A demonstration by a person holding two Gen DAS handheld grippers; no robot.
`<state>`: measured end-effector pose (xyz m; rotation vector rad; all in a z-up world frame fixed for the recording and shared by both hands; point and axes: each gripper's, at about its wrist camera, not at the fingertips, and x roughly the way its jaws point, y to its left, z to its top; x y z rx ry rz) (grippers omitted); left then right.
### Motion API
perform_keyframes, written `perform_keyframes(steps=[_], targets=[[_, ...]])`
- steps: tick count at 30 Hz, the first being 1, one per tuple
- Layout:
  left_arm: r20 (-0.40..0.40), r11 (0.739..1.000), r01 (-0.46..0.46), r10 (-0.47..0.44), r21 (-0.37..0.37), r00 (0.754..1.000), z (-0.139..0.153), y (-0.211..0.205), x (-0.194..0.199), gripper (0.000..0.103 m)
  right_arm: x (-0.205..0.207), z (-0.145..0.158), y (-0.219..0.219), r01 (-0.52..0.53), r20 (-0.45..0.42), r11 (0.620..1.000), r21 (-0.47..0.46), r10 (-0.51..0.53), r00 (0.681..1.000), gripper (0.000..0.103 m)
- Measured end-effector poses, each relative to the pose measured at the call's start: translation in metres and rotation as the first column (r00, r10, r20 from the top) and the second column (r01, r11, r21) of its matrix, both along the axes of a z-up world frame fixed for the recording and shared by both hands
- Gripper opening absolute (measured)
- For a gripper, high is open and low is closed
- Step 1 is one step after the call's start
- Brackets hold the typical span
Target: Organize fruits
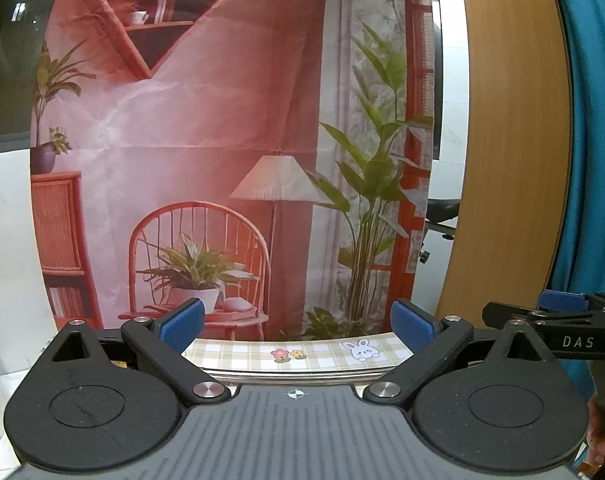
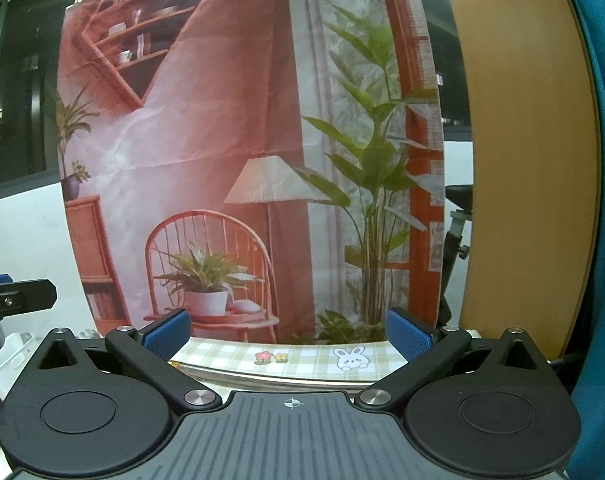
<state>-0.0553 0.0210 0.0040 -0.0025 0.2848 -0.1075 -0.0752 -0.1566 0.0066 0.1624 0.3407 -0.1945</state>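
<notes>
A big printed backdrop (image 1: 230, 152) of a red room is hanging straight ahead of my jaws, filling both views. Below it, between and just past my jaws, the bench (image 1: 326, 354) is showing a checked cloth with a bunny and flowers. I am holding my left gripper (image 1: 298, 326) level, jaws spread wide and gripping nothing. My right gripper (image 2: 288, 334) is sitting level beside it, jaws equally wide and empty. No fruit is showing anywhere.
</notes>
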Motion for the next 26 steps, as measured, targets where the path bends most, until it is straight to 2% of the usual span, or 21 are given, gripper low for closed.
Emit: perform_keyframes(steps=[26], targets=[[-0.004, 1.000, 0.017, -0.017, 0.004, 1.000, -0.0026, 0.0024, -0.0044, 0.103, -0.0040, 0.0016, 0.0001, 0.007, 0.001, 1.000, 0.002, -0.007, 1.000, 0.103]])
